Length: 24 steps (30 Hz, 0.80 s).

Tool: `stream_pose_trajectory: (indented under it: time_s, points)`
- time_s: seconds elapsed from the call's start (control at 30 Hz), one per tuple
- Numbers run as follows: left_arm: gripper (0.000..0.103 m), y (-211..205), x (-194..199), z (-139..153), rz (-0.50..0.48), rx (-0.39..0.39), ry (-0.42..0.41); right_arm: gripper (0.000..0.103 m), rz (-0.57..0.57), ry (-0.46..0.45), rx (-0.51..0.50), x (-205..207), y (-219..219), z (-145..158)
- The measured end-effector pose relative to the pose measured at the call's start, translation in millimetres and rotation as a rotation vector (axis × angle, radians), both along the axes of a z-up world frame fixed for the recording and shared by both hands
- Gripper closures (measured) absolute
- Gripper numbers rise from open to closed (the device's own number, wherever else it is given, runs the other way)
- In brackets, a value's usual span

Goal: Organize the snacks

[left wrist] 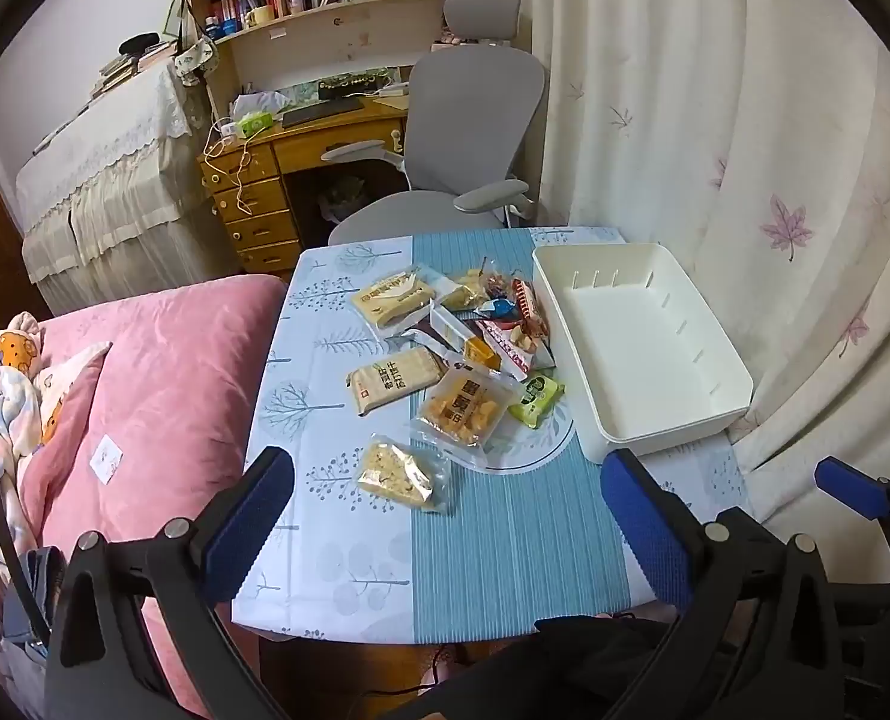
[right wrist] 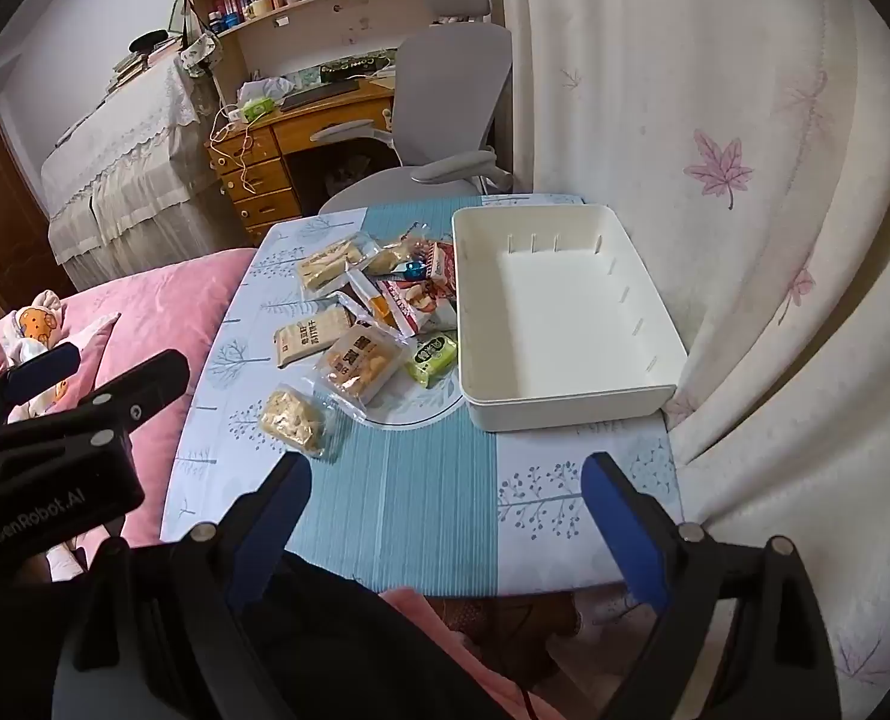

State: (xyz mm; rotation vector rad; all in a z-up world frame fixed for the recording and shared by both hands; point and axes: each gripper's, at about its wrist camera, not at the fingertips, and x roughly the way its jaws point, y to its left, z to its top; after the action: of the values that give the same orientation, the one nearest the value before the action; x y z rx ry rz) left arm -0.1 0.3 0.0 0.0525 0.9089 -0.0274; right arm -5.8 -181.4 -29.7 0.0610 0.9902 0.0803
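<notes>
**Both grippers wide above the near table edge, snacks untouched**

Here the left gripper (left wrist: 445, 516) hangs over the near part of the table (left wrist: 505, 570) with its blue-padded fingers (left wrist: 246, 516) spread far apart and nothing between them. Just beyond its left finger lies a clear pack of pale crumbly biscuits (left wrist: 399, 477). Further ahead, between the lines of the two fingers, sit an orange-printed cracker bag (left wrist: 463, 408) and a tan biscuit pack (left wrist: 393, 378), with the rest of the snack pile (left wrist: 475, 312) behind them. A small green packet (left wrist: 538, 399) lies ahead of the right finger, touching or nearly touching the white bin (left wrist: 655, 420), whose inside is bare.

The right gripper (right wrist: 445, 516) also holds its fingers (right wrist: 625, 534) well apart and grips nothing. The bin (right wrist: 565, 402) stands ahead of its right finger; the snacks lie ahead of and beyond its left finger, the crumbly biscuit pack (right wrist: 291, 417) nearest. A pink quilt (right wrist: 156, 312) lies beside the table, out past that left finger.
</notes>
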Motion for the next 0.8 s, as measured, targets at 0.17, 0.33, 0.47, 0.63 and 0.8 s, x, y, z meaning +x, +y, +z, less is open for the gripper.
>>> stream_pose_trajectory:
  time_s: [0.17,0.33,0.47,0.63,0.8]
  points:
    - [0.001,-0.2,0.9,-1.6,0.002,-0.002,0.004,0.011,0.001,0.01,0.003,5.4,-3.8,0.1]
    - [0.001,3.1,7.3,1.3,0.011,-0.006,0.0,0.011,0.003,0.025,0.002,12.0,-4.0,-4.5]
    - [0.001,4.9,11.5,0.2,0.017,-0.005,-0.001,0.011,0.011,0.022,0.003,16.1,-6.3,-5.1]
    - [0.001,0.9,8.0,-2.0,0.031,-0.011,-0.009,0.011,0.023,0.015,0.003,17.6,-8.7,-6.1]
    - [0.001,-2.4,4.6,-6.2,0.053,-0.018,-0.018,0.011,0.026,0.022,-0.001,20.5,-11.5,-8.2]
